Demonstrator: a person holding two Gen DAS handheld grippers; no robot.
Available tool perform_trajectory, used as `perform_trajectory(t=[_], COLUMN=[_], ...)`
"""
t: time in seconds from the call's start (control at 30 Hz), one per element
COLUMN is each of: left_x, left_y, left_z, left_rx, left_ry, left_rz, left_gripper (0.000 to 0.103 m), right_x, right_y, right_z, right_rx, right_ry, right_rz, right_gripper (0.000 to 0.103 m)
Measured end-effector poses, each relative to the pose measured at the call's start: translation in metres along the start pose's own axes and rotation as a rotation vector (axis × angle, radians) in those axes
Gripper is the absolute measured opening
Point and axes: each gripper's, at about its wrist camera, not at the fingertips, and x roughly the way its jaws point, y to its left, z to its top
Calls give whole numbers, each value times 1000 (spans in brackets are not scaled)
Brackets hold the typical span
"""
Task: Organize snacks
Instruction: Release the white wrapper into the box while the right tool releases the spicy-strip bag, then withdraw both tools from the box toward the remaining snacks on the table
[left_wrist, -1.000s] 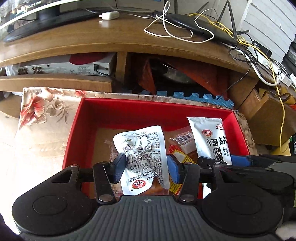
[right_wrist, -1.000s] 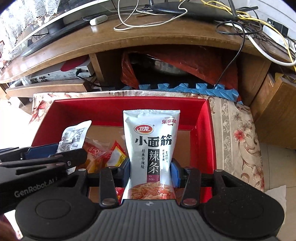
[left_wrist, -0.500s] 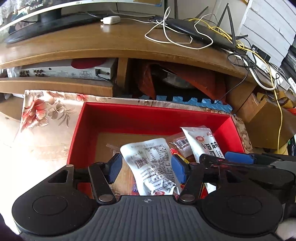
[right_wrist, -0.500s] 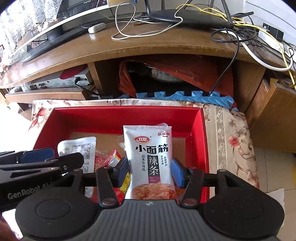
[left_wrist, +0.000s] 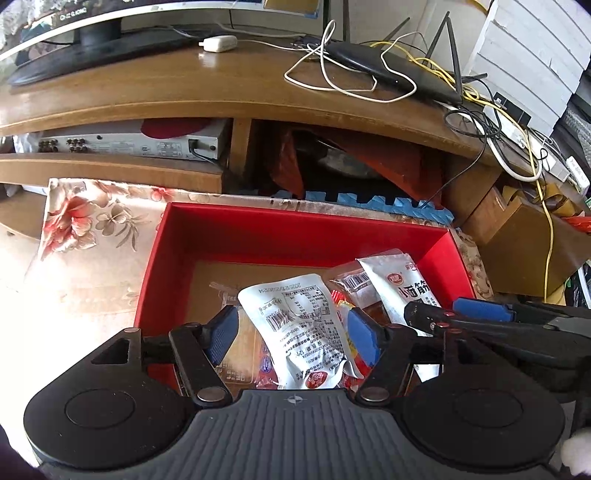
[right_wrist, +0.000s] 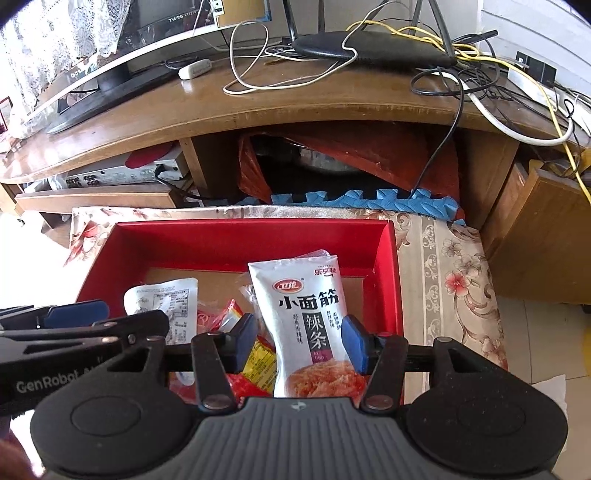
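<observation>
Right wrist: packet (right_wrist: 306, 314) between fingers (right_wrist: 242, 338).

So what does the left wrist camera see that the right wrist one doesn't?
Only the left wrist view: the whole printed back of the silver packet, and a white slatted panel. Only the right wrist view: the full front of the white spicy-strip packet, and floor tiles. Both: the red box, black router and blue foam mat.

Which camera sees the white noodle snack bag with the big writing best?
The right wrist view: the white snack bag faces the camera, whole front printed side showing, in the red box. The left wrist view shows only its top part at the right, behind the other tool.
</observation>
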Motion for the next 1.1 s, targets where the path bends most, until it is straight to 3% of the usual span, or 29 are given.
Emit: perform_trajectory(t=[0.57, 0.7, 1.1], left_x=[-53, -60, -31], left_y=[33, 39, 47], left_z=[-53, -73, -111], left_rx=[-68, -88, -119], left_ry=[-4, 25, 180], left_rz=[25, 19, 111], left_gripper=[76, 77, 79], right_x=[-52, -65, -65], right_y=[11, 17, 27], right_z=[-42, -58, -83], right_rx=[-25, -42, -91], right_ry=[-22, -17, 40], right_rz=[44, 63, 81], right_gripper=[48, 49, 52])
